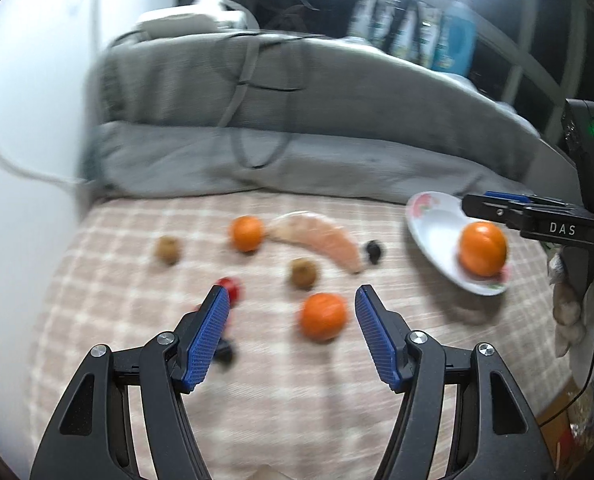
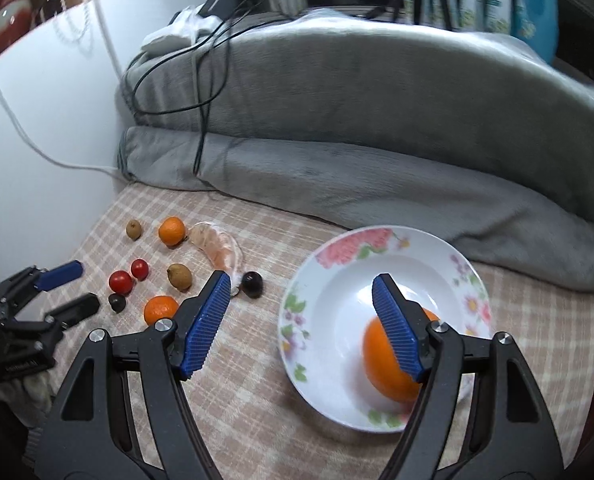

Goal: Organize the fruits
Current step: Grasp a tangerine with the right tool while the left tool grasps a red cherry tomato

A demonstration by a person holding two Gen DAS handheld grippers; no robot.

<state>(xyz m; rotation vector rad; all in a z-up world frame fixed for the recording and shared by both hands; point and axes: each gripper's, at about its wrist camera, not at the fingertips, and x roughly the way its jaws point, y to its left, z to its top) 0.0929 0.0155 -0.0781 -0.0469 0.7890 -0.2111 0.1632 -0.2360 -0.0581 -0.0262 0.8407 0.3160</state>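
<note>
A white flowered plate [image 2: 337,256] holds one large orange [image 2: 381,360], partly hidden behind my right gripper's right finger. My right gripper [image 2: 301,280] hovers open over the plate's left rim with nothing between its fingers. Loose on the checked cloth lie two mandarins [image 1: 323,316] [image 1: 247,233], a pink peeled citrus segment [image 1: 321,236], two brown fruits [image 1: 304,272] [image 1: 167,249], red tomatoes [image 2: 121,282] and dark fruits [image 2: 253,283] [image 2: 117,302]. My left gripper [image 1: 292,294] is open above the near mandarin, which lies close to its right finger, untouched.
A folded grey blanket [image 2: 337,120] with black cables [image 2: 201,92] across it bounds the back of the checked cloth [image 1: 297,400]. A white wall [image 2: 37,140] with a white cord closes the left side. A person's gloved hand [image 1: 567,308] holds the right gripper.
</note>
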